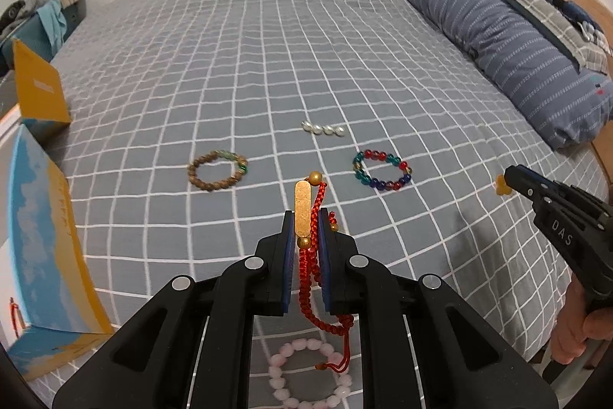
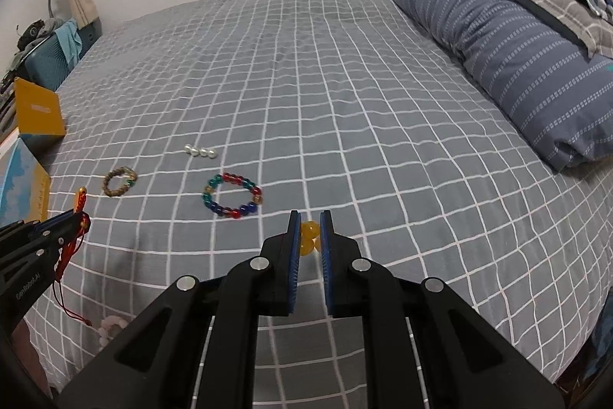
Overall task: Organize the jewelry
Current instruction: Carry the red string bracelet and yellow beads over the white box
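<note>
The left hand-held gripper (image 1: pixel 306 217) is clenched on a red braided cord bracelet (image 1: pixel 311 267), its gold bar pendant (image 1: pixel 302 207) standing up between the pads with its long axis running along the fingers, while the loose cord tail hangs down over a pink bead bracelet (image 1: pixel 306 374) lying on the bed (image 1: pixel 268 45). The right hand-held gripper (image 2: pixel 309 217) is narrowly open, its pads either side of a small yellow bead piece (image 2: pixel 308 236) on the bed; whether they touch it I cannot tell. An open box (image 1: pixel 49 236) sits at the bed's left edge, well to the left of the held bracelet, so the left hand is the nearer and the carry would go leftward. A wooden bead bracelet (image 1: pixel 217 170), a multicoloured glass bead bracelet (image 1: pixel 382 169) and a row of pearls (image 1: pixel 322 129) lie ahead, apart from one another.
</note>
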Available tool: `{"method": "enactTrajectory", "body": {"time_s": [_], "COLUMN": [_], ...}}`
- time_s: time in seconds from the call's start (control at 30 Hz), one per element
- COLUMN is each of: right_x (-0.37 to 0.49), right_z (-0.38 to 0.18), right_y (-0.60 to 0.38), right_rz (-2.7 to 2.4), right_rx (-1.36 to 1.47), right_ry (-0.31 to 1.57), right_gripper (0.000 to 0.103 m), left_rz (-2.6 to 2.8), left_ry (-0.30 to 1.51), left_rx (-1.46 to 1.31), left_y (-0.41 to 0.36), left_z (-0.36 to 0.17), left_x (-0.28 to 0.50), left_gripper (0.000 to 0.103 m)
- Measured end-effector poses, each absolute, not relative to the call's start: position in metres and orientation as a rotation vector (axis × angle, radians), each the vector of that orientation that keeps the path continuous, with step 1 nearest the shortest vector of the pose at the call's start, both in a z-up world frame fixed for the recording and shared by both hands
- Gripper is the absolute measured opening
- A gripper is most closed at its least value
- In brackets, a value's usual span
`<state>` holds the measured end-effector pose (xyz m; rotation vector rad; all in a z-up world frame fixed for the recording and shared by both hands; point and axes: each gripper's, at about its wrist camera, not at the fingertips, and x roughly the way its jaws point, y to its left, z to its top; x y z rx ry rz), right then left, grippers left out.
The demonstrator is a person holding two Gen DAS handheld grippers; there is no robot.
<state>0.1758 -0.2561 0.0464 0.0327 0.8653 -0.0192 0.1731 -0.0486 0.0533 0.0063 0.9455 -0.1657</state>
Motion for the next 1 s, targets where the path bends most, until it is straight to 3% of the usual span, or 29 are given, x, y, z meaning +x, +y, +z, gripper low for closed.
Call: {"method": "enactTrajectory", "body": {"time_s": [1.0], "right_x": [0.183], "right_z": [0.113], "right_y": [-0.075], "right_rz": [0.248], "right_rx": [-0.047], "right_ry": [0.788], "right_gripper": [0.009], "left_rz": [0.093], "left_ry": [0.86], "left_rx": [-0.087], "left_y": [0.125], "left_z": [0.126], "left_x": [0.133], "left_gripper": [0.011]}}
